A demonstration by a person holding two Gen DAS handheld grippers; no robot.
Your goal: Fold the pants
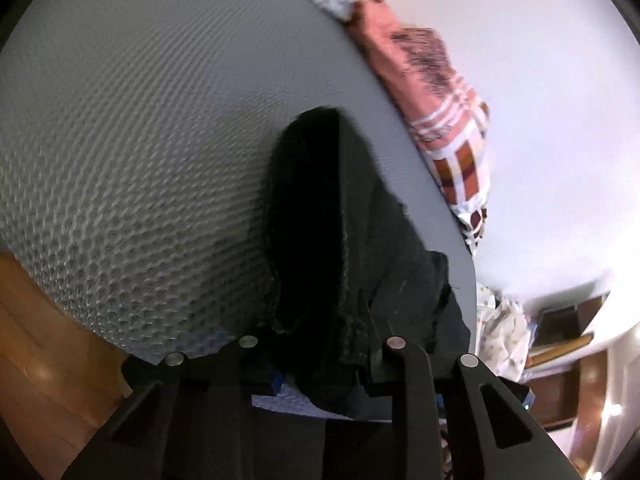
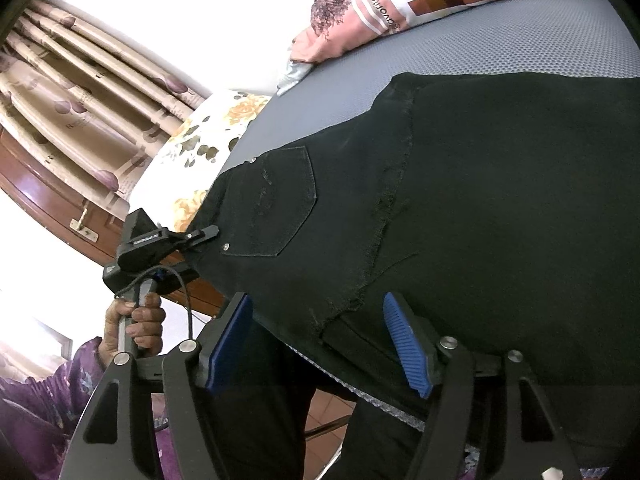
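A: Where do our pants [image 2: 480, 200] lie? We see black denim spread over the grey mesh mattress [image 2: 520, 40], waist end and back pocket [image 2: 276, 204] toward the bed's edge on our left side, the long axis running away to the right in the right wrist view and out of sight there

B: And the jaws against them?

A: Our right gripper [image 2: 320, 344] stands partly open, blue pads either side of the hem edge hanging over the mattress side; the cloth sits between them, but we cannot see the pads pressing, so we call it not yet gripped. Our left gripper [image 2: 200, 236] sits at the waistband corner by the pocket. From its own camera the dark cloth bunches between its narrowed fingers [image 1: 396, 344], so we judge it closed on the pants [image 1: 340, 240]

B: So which hand leads?

A: We judge the left is ready to lift, while the right needs to close first. Both work the same near edge, so the fold likely carries it across the long axis

B: Any writing?

A: The left gripper's body carries a small white label, too small for us to read. The pink patchwork pillow [image 2: 400, 4] shows letters ending "avorite"
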